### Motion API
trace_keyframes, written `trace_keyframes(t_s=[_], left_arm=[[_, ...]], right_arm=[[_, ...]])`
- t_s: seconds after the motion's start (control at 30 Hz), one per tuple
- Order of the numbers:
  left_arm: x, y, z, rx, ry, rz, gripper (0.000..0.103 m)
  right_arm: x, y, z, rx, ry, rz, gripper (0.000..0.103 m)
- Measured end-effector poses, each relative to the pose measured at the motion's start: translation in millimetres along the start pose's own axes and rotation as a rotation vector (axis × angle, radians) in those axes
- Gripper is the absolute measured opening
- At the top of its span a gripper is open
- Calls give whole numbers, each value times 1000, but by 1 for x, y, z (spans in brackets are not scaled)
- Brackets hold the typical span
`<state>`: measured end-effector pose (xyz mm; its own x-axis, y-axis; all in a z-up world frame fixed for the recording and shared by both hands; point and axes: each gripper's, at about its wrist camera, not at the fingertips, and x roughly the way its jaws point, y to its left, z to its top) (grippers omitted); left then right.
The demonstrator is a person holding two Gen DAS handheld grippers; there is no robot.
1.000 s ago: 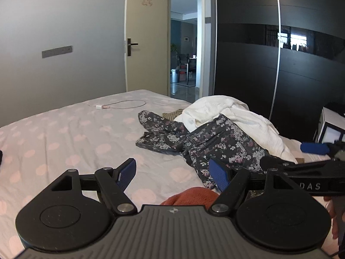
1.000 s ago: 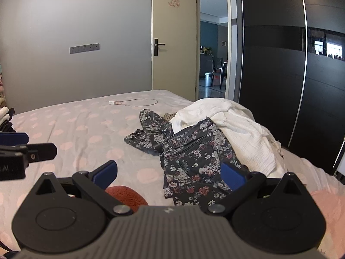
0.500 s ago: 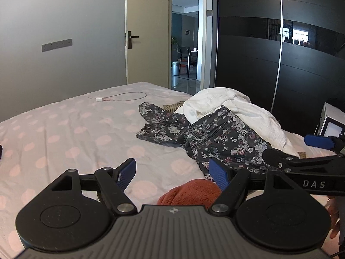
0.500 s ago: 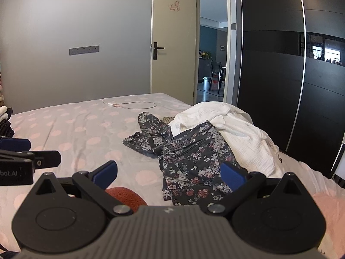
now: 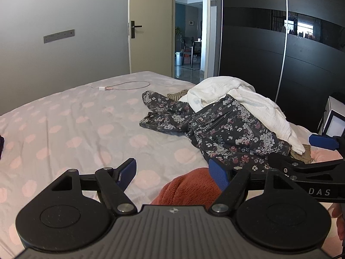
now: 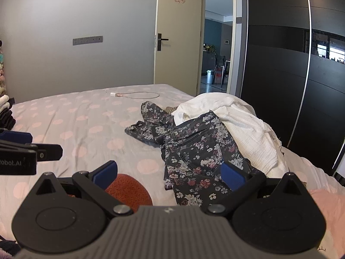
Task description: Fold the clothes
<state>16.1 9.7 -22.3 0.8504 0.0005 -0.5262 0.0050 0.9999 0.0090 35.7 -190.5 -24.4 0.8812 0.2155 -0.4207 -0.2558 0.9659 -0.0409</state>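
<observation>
Dark floral jeans [image 5: 224, 129] [image 6: 194, 149] lie crumpled on the bed's right half, partly under a white garment [image 5: 243, 103] [image 6: 239, 120]. A rust-orange fuzzy garment [image 5: 192, 187] [image 6: 127, 191] sits near the front edge, just under both grippers. My left gripper [image 5: 172, 172] hangs open above the bed, nothing between its blue pads. My right gripper [image 6: 169, 172] is also open and empty, over the lower end of the jeans. Each gripper shows at the edge of the other's view.
The bed [image 5: 64, 129] has a grey sheet with pink dots. A white charger with its cable [image 5: 120, 86] lies far back. Folded clothes [image 6: 6, 112] are stacked at the left edge. A black wardrobe [image 5: 280, 54] stands on the right, beside an open door [image 5: 151, 26].
Both grippers have risen a little and tilted, so the clothes sit lower in view. Jaws stay open. The clothes have not moved.
</observation>
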Motion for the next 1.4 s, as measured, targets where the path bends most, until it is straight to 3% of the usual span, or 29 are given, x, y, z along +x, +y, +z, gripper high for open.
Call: trace_keyframes(t_s=[0.4, 0.77, 1.1, 1.4], left_arm=[[5, 1, 2, 10, 22, 6, 88], [32, 29, 14, 13, 84, 29, 88], [79, 69, 32, 9, 130, 109, 88], [125, 92, 31, -4, 220, 147, 88]], right_arm=[[2, 4, 1, -55, 2, -22, 103], [36, -2, 12, -100, 72, -47, 103], [123, -43, 24, -103, 125, -54, 102], [226, -98, 24, -119, 196, -132, 95]])
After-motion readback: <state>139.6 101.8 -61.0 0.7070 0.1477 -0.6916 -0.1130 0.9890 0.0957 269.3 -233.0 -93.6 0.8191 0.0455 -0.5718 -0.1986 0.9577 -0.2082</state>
